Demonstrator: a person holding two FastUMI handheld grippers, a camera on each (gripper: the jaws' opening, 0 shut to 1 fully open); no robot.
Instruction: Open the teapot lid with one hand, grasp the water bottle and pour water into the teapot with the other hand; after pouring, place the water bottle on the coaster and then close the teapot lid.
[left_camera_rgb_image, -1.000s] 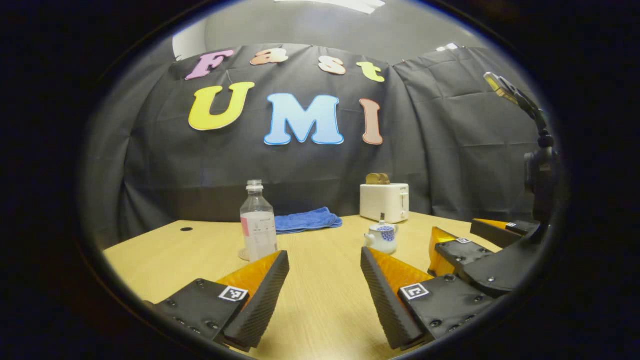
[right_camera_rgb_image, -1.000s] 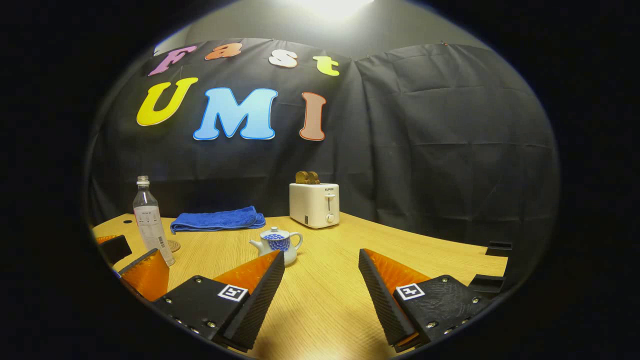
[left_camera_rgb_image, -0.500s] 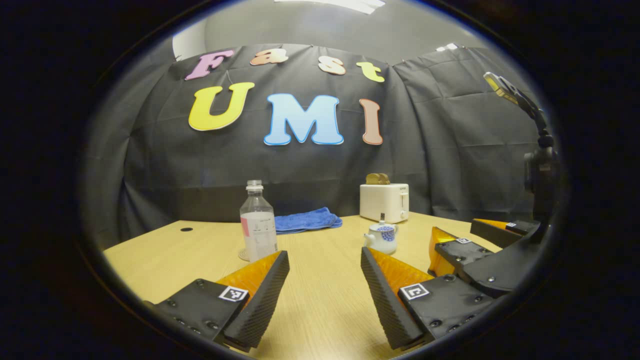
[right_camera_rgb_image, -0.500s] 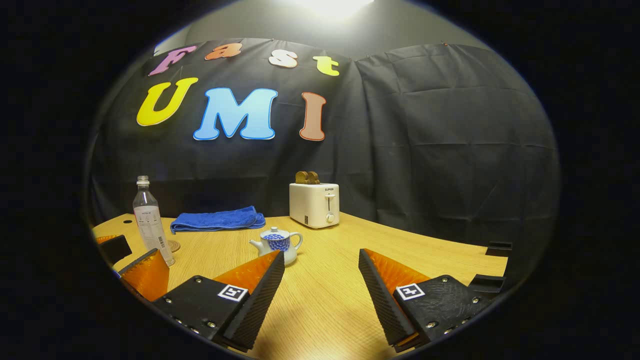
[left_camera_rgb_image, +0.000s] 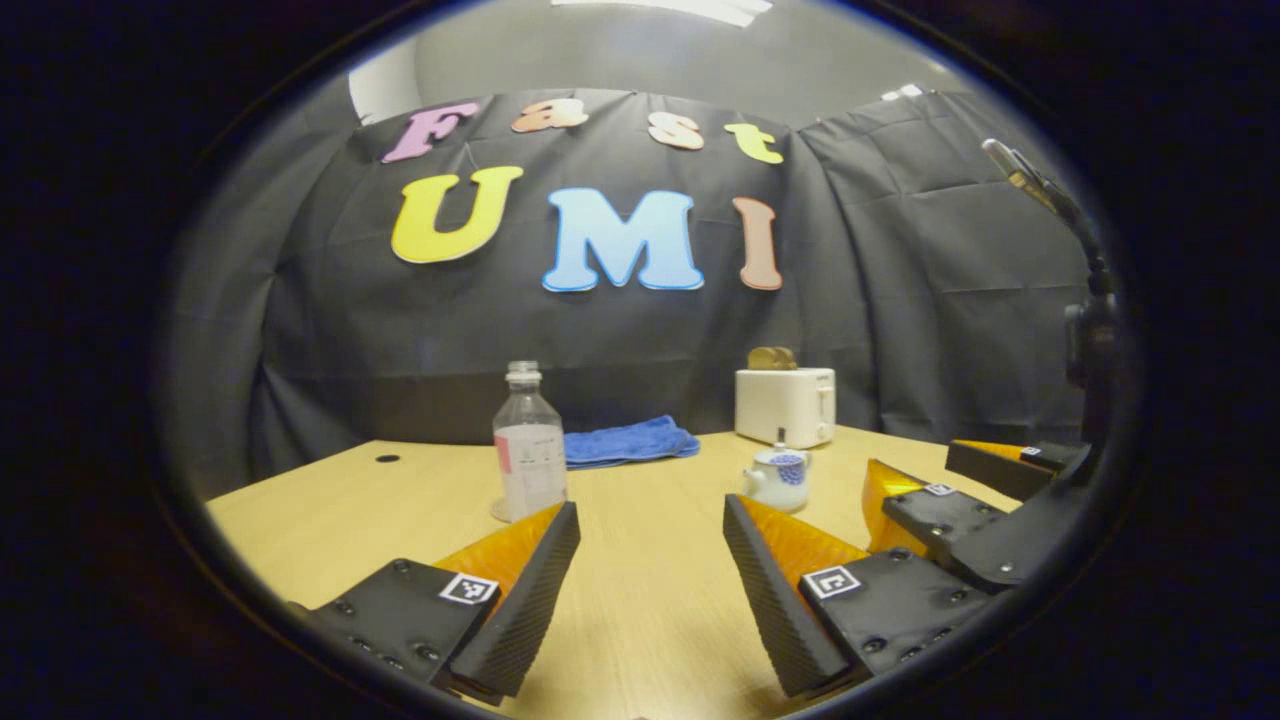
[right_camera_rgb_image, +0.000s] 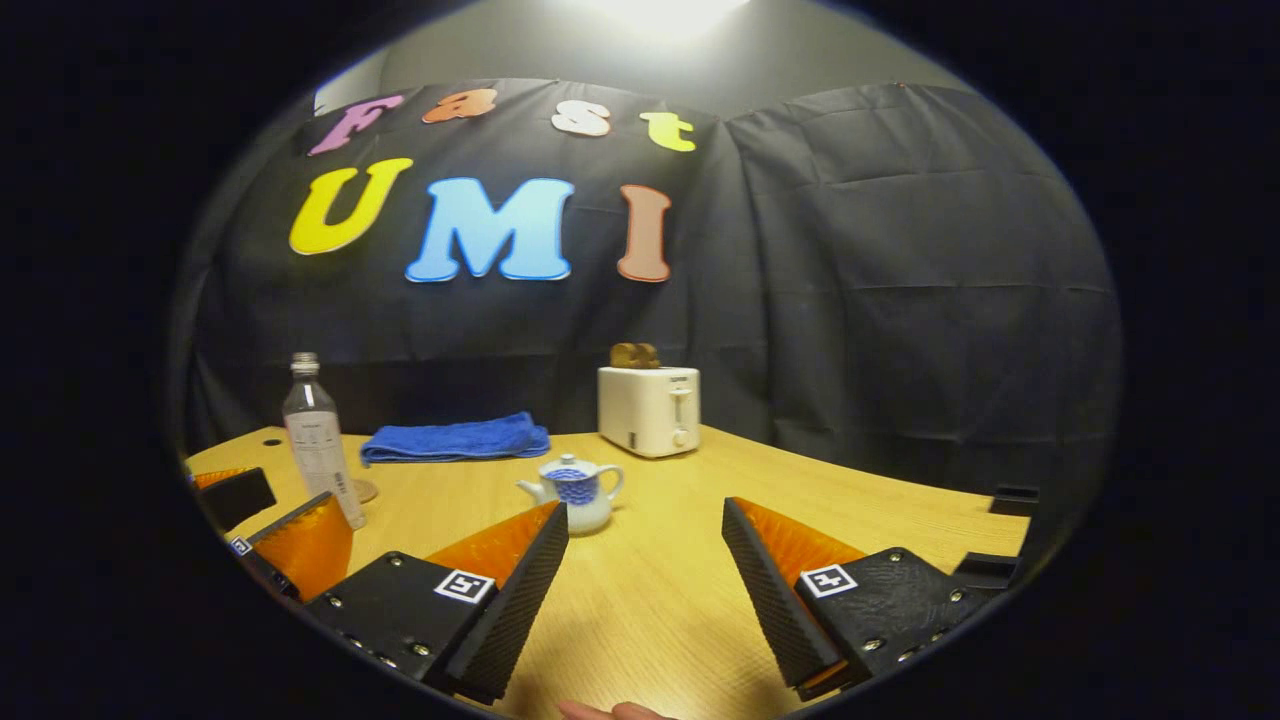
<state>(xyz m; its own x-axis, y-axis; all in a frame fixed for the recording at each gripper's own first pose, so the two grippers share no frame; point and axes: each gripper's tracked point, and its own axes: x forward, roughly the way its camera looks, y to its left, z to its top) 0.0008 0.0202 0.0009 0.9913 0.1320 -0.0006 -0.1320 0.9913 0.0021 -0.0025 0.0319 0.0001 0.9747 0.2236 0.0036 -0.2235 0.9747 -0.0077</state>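
Left tongs (left_camera_rgb_image: 650, 590): set wide, holding nothing, low over the near part of the table (left_camera_rgb_image: 330, 500)

Right tongs (right_camera_rgb_image: 645, 585): likewise spread wide and empty, low over the table; seen also at the right edge of the left gripper view

Water bottle (left_camera_rgb_image: 529, 445): upright, long axis vertical, cap on, standing ahead and slightly left of the left tongs, its base just above the tip of that pair's left finger; in the right gripper view it stands far to the left, well apart from the right tongs. Left tongs judged the nearer pair for the bottle

Coaster (right_camera_rgb_image: 364, 490): a small disc at the foot of the bottle; whether the bottle stands on it or just beside it cannot be told

Teapot (right_camera_rgb_image: 577, 492): small, white with blue pattern, lid (right_camera_rgb_image: 568, 465) on, spout to the left and handle to the right in the right gripper view. It lies just beyond the tip of the right tongs' left finger, ahead and a little left. Right tongs judged the nearer pair for the lid; the knob would want a grip from above

Other items: blue towel (left_camera_rgb_image: 625, 440) folded at the back, toaster (right_camera_rgb_image: 650, 410) behind the teapot, both well clear of the working paths

Open room: bare table between bottle and teapot; far edge runs behind the towel and toaster

Status, judged: lid not yet lifted, bottle untouched
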